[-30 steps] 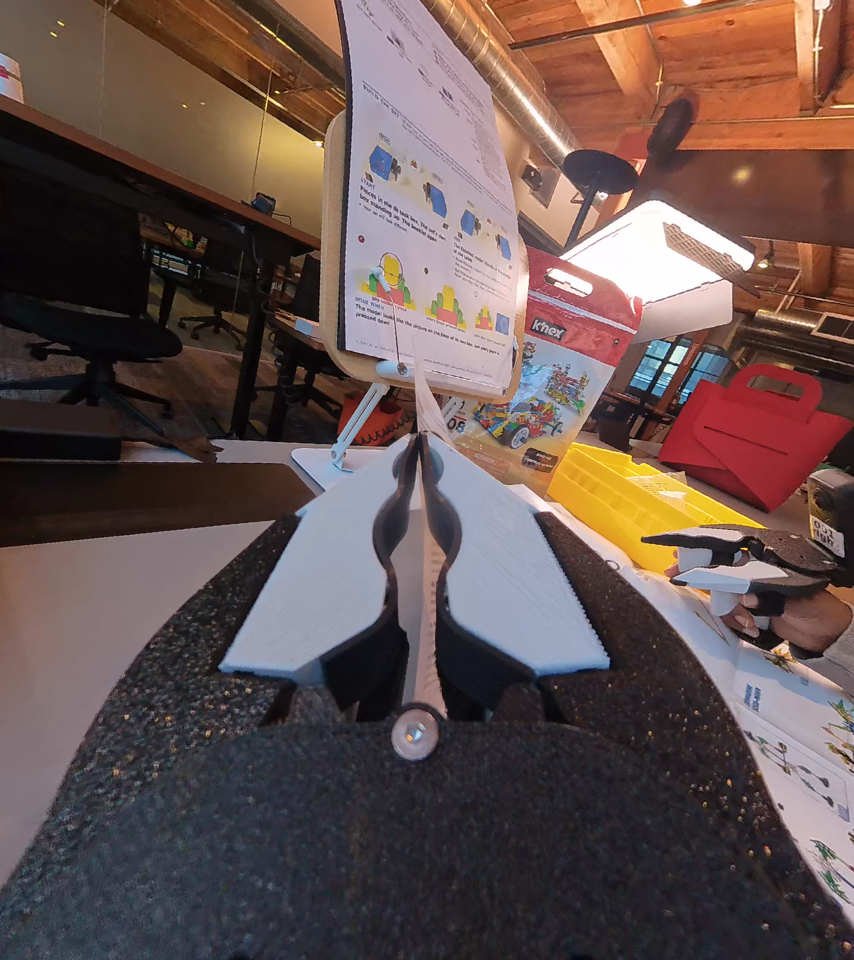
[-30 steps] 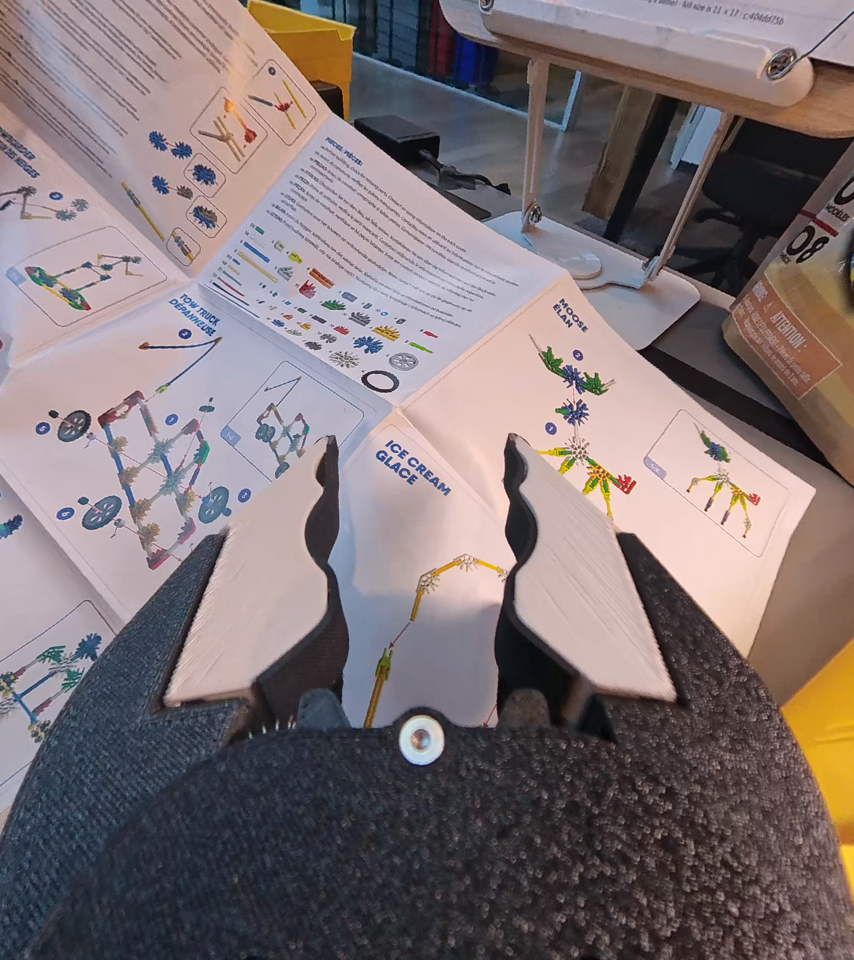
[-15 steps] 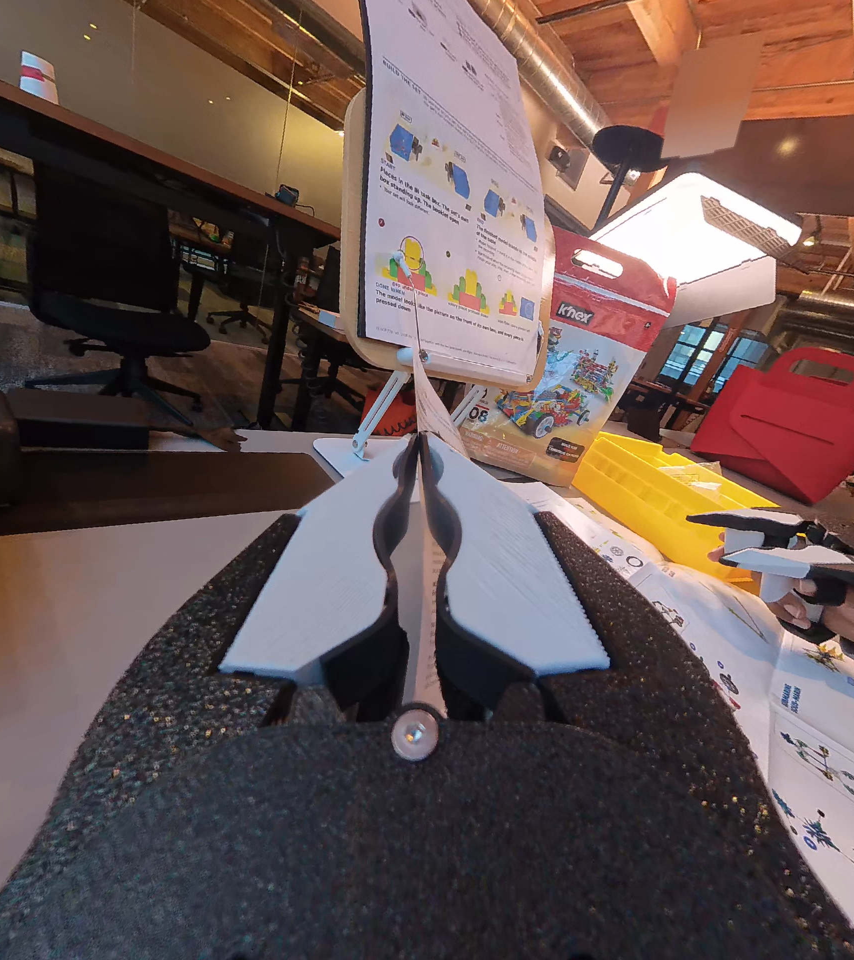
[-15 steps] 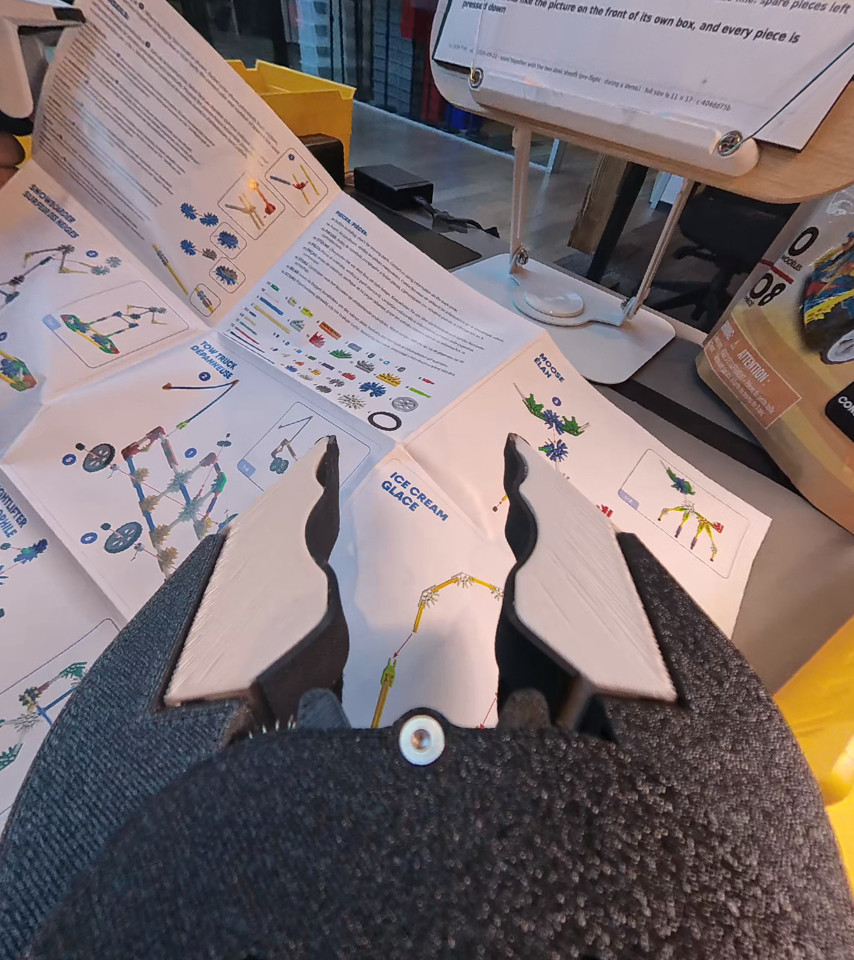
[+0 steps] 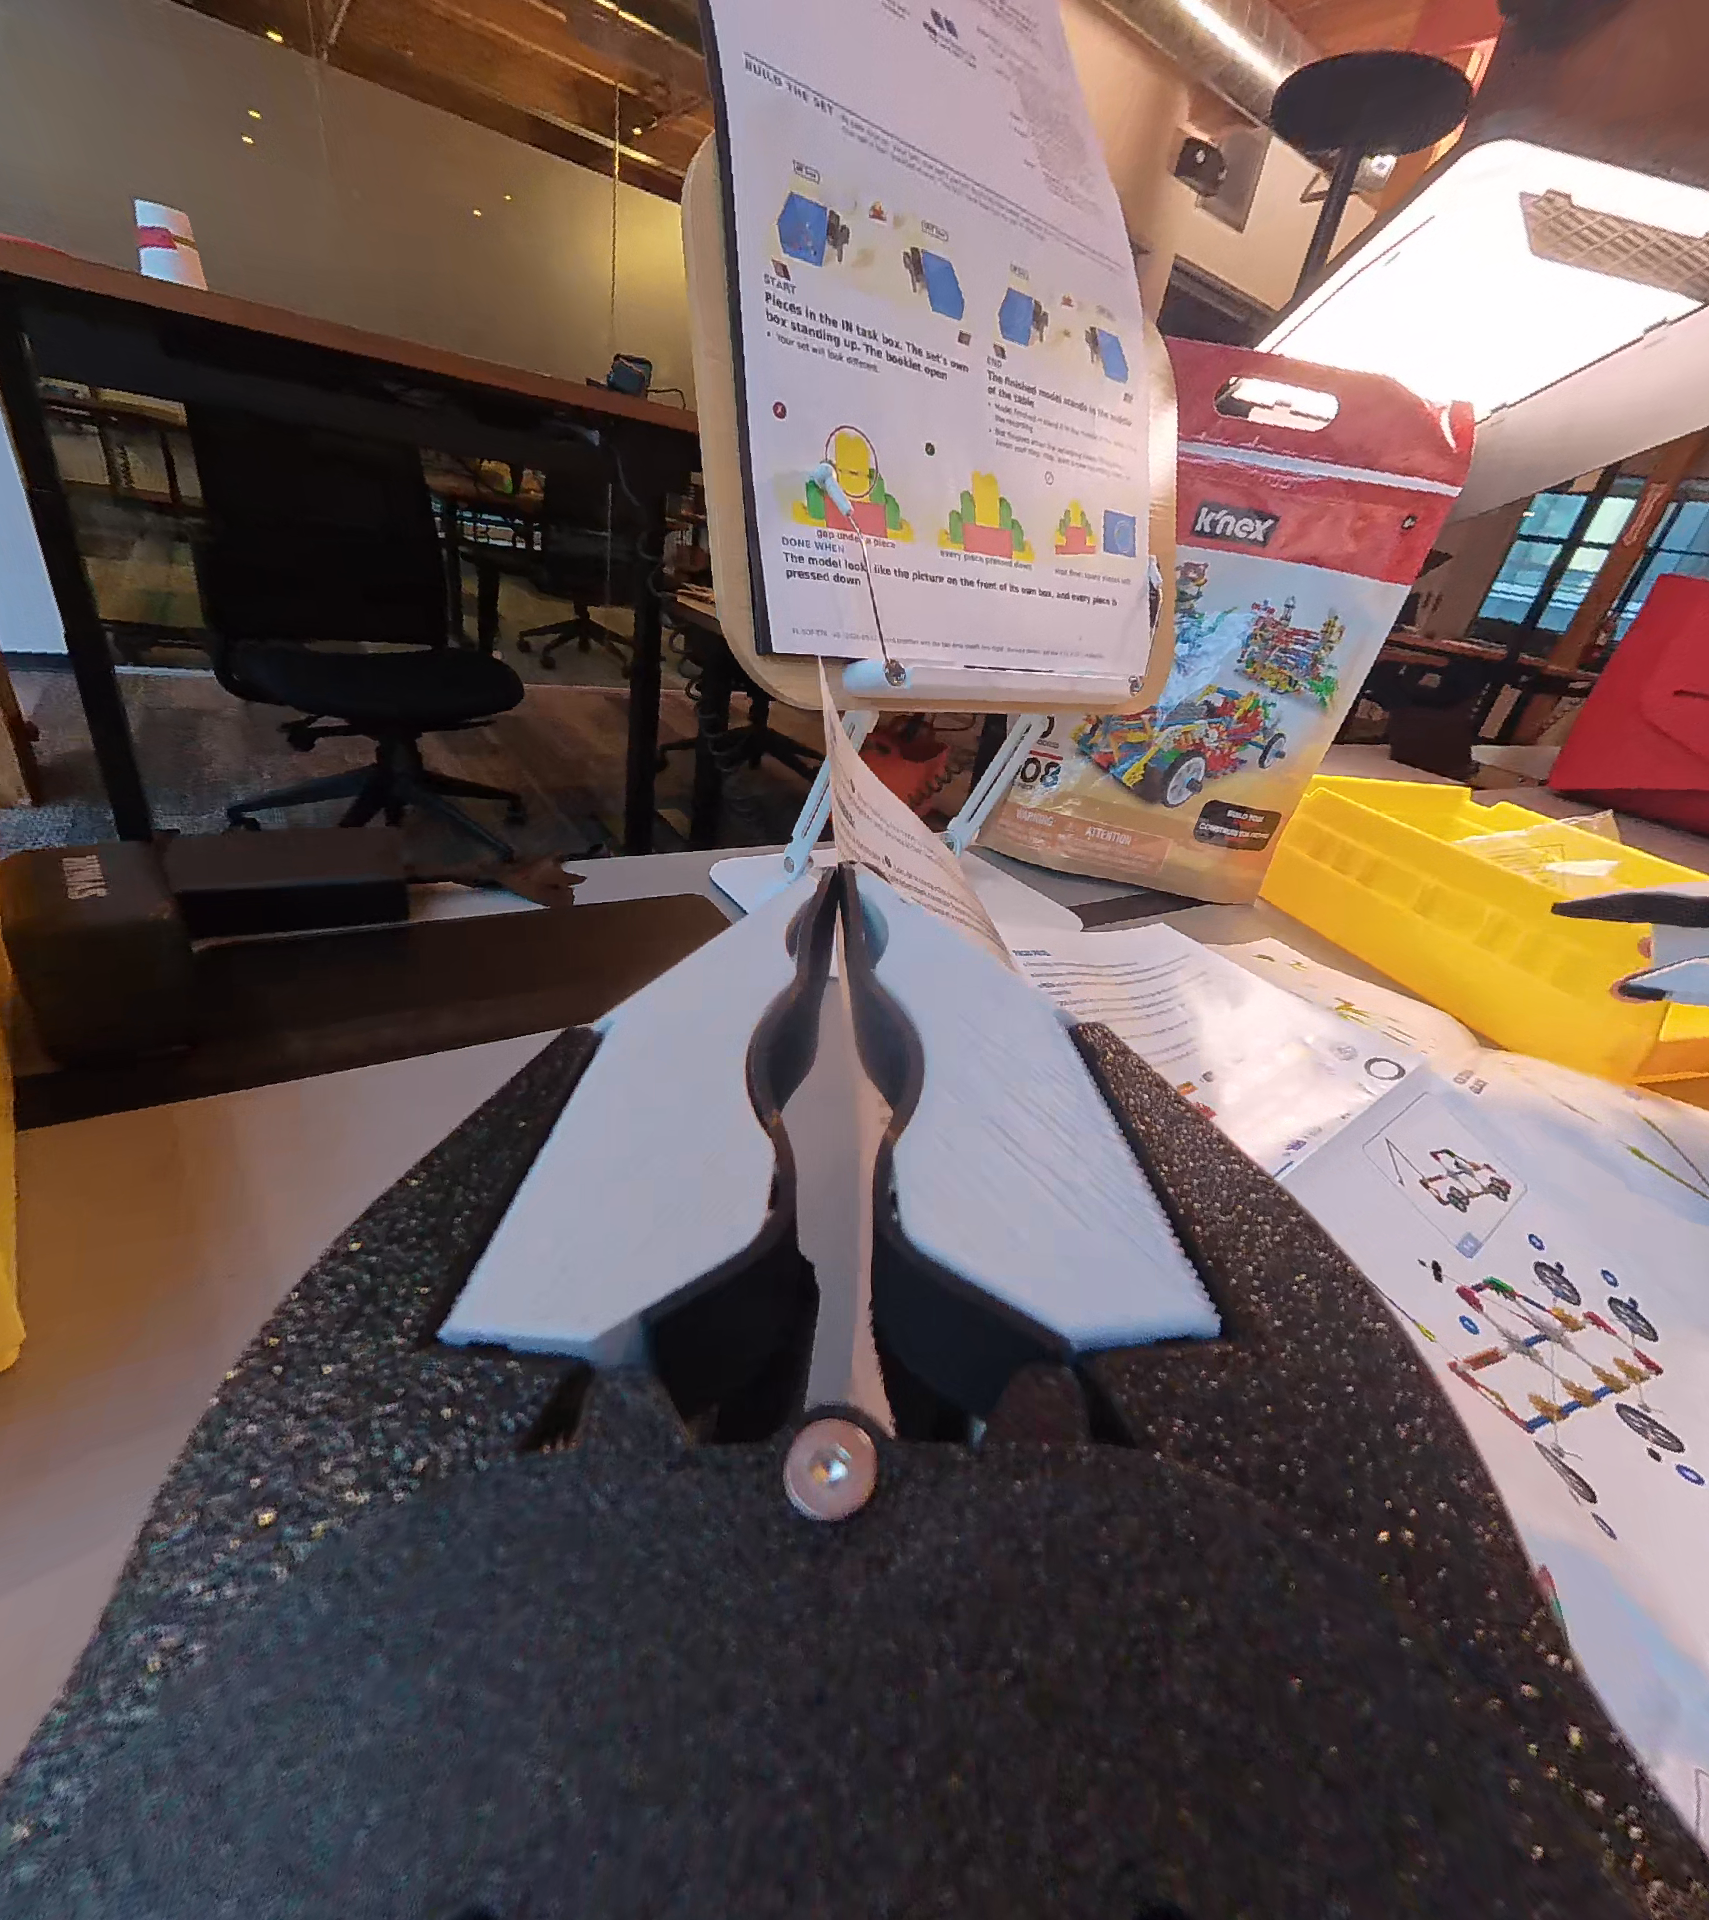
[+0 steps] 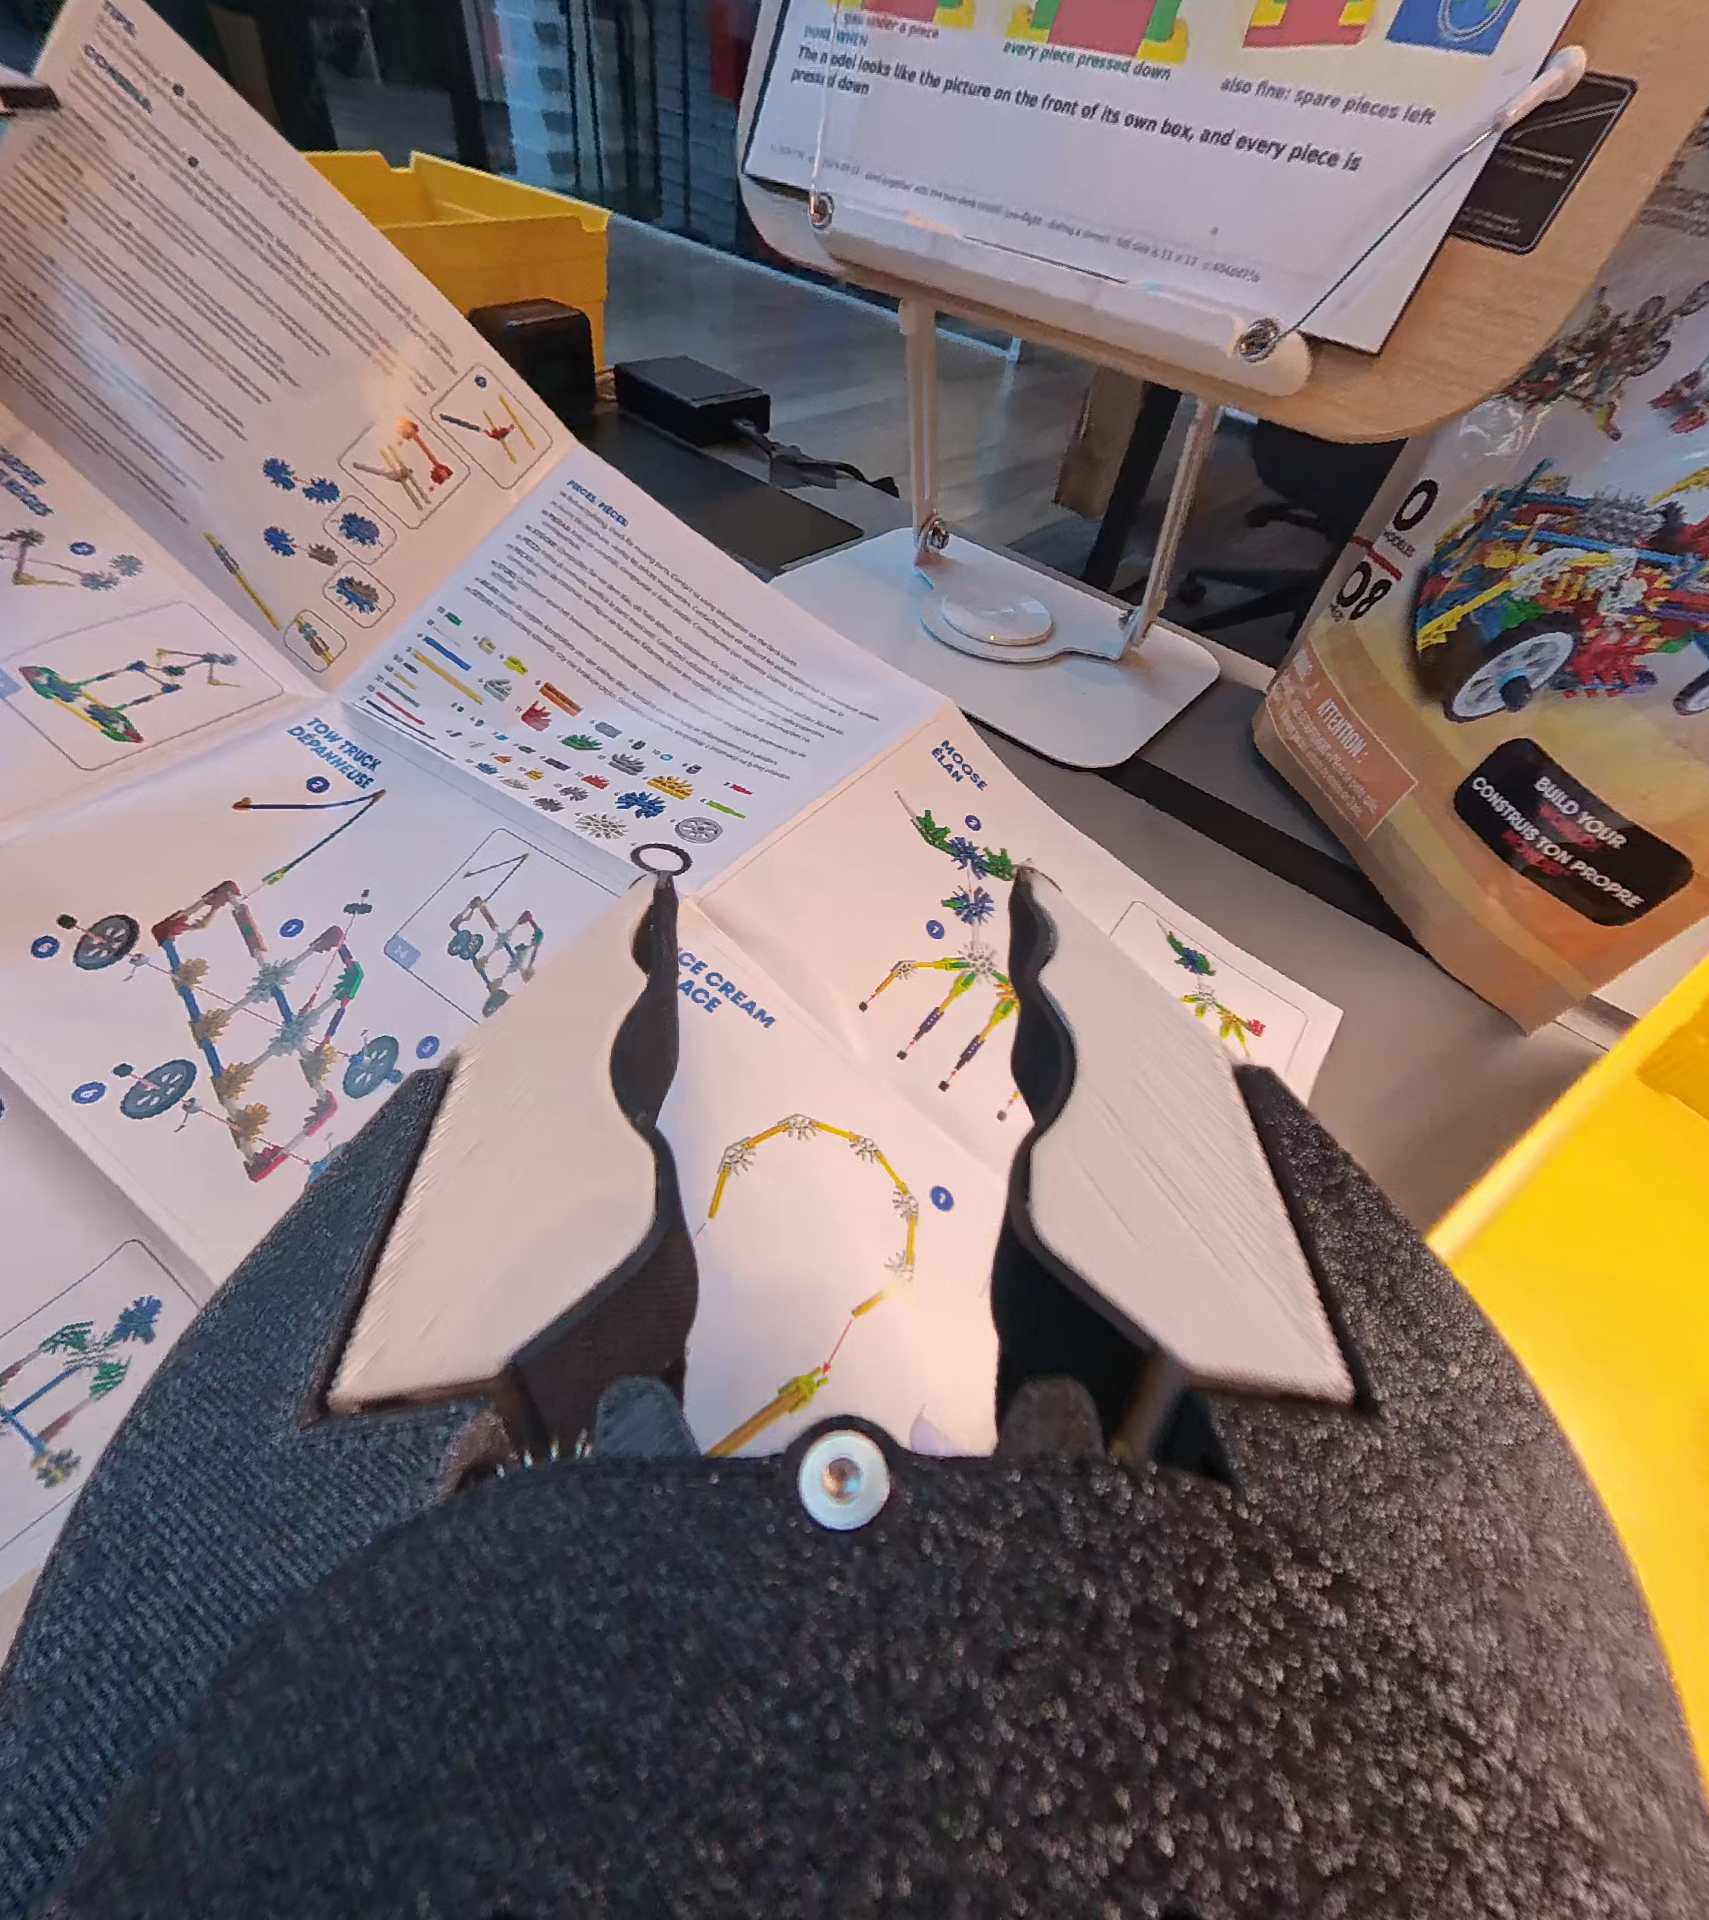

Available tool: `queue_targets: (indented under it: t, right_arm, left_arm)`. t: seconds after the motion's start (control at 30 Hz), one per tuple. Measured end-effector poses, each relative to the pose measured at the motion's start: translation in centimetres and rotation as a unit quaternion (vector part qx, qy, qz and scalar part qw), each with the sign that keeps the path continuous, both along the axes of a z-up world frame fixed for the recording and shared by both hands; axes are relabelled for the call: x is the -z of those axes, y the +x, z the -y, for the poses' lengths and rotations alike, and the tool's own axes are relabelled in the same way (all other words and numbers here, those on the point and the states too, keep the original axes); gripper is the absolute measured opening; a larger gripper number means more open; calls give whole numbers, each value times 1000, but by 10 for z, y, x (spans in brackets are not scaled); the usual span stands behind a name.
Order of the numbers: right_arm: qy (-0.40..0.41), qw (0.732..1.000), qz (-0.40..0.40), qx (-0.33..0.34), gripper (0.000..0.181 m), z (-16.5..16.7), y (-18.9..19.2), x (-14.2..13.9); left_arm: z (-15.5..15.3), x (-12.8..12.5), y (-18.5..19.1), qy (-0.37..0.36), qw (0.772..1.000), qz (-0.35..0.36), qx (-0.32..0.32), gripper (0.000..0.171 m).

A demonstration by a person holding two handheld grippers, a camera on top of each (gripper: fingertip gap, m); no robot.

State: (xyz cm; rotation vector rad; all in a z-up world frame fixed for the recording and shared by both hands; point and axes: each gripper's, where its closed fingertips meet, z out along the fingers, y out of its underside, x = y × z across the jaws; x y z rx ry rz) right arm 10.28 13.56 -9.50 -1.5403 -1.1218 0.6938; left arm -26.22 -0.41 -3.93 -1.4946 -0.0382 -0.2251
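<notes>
The large white fold-out instruction sheet runs off the left edge in the right wrist view, its raised far panel blurred. The yellow plastic bin is cut by the right edge. In the left wrist view, the other black-and-white gripper is half out of frame.

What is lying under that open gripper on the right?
Under the right gripper lies an unfolded instruction sheet with coloured building diagrams, spread on the grey table. The gripper's dark body hides the sheet's near part. The left gripper pinches its raised edge.
</notes>
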Motion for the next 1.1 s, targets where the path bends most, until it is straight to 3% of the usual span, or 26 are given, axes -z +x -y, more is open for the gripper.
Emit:
queue_targets:
  t: [0.23, 0.57, 1.1]
  right_arm:
    - [0, 1000, -12, 12, 50, -11, 20, -10]
    - [5, 1000, 9, 9, 50, -10, 22, -7]
    - [-54, 979, 180, -80, 63, 27, 29, 49]
  left_arm:
    - [0, 1, -1, -2, 1000, -5, -4, 0]
    - [-1, 3, -2, -6, 1000, -8, -5, 0]
    - [-3, 7, -4, -12, 1000, -10, -11, 0]
